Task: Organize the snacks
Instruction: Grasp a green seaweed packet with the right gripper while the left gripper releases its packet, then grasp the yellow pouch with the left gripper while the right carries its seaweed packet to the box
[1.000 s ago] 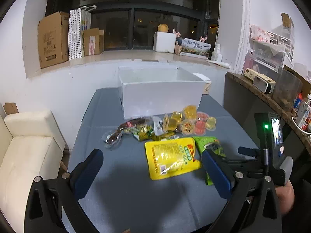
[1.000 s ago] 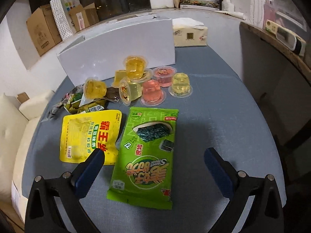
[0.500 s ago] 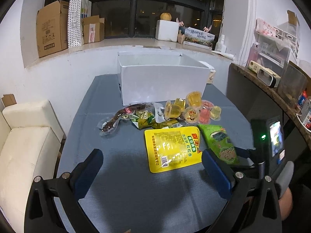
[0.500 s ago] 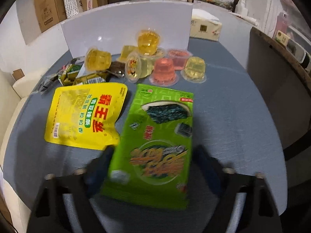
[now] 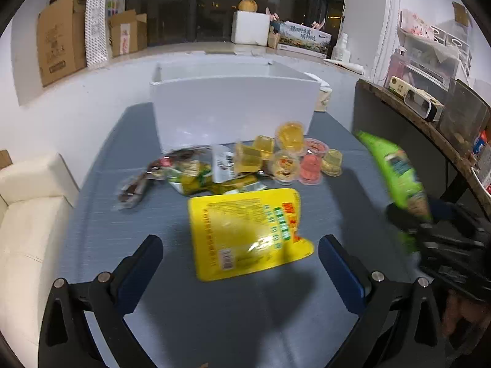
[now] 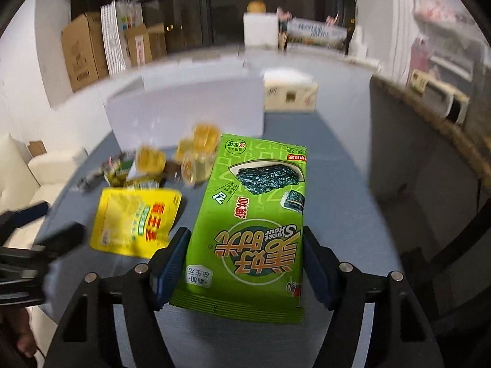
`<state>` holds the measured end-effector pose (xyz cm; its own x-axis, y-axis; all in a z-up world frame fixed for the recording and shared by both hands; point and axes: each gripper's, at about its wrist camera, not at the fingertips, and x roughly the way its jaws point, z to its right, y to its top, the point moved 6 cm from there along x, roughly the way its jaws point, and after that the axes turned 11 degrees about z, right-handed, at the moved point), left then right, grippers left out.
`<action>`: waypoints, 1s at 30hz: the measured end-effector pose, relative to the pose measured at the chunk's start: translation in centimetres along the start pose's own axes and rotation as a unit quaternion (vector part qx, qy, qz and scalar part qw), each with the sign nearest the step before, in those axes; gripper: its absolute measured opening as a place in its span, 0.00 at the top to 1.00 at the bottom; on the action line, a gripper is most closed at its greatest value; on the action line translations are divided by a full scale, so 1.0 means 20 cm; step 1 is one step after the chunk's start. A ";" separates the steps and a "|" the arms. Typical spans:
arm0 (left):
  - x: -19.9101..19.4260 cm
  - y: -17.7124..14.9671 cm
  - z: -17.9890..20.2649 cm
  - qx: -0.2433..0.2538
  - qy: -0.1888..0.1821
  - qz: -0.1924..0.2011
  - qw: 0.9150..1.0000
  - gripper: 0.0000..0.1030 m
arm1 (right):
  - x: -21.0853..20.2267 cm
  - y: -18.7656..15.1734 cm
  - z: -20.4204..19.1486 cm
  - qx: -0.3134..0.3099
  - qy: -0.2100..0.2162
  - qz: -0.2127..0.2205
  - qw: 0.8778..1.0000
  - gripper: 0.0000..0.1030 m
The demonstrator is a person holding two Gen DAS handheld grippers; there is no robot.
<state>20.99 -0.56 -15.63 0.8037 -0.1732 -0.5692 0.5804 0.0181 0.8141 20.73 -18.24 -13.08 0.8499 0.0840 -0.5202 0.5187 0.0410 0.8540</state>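
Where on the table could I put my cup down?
Bare cloth left of the yellow packet, and the right side past the jelly cups. It is crowded between that packet and the white box.

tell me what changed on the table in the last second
The right hand-held gripper closed on the green seaweed pack and lifted it off the table. The left hand-held gripper stayed open; yellow pouch, jelly cups and white box stayed put.
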 end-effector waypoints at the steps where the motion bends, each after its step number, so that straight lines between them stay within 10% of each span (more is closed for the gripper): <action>1: 0.03 0.00 0.02 -0.003 0.000 -0.003 1.000 0.00 | -0.01 0.02 0.02 0.001 -0.002 0.006 1.000 0.28; 10: 0.43 -0.08 0.08 0.013 0.078 -0.075 0.994 0.00 | -0.05 0.05 0.12 0.011 0.007 0.024 1.000 0.28; 22: 0.52 -0.09 0.06 0.007 0.075 -0.075 0.994 0.00 | -0.03 0.03 0.14 0.020 0.021 0.018 0.999 0.28; 30: 0.44 -0.11 0.07 0.016 0.052 -0.072 0.996 0.30 | -0.03 0.03 0.13 0.018 0.024 0.021 0.999 0.28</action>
<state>26.67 -3.61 -22.26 0.7221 -0.0684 -0.6884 0.6882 -0.0314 0.7249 20.75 -20.83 -12.25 0.8663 0.1321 -0.4817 0.4858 0.0008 0.8740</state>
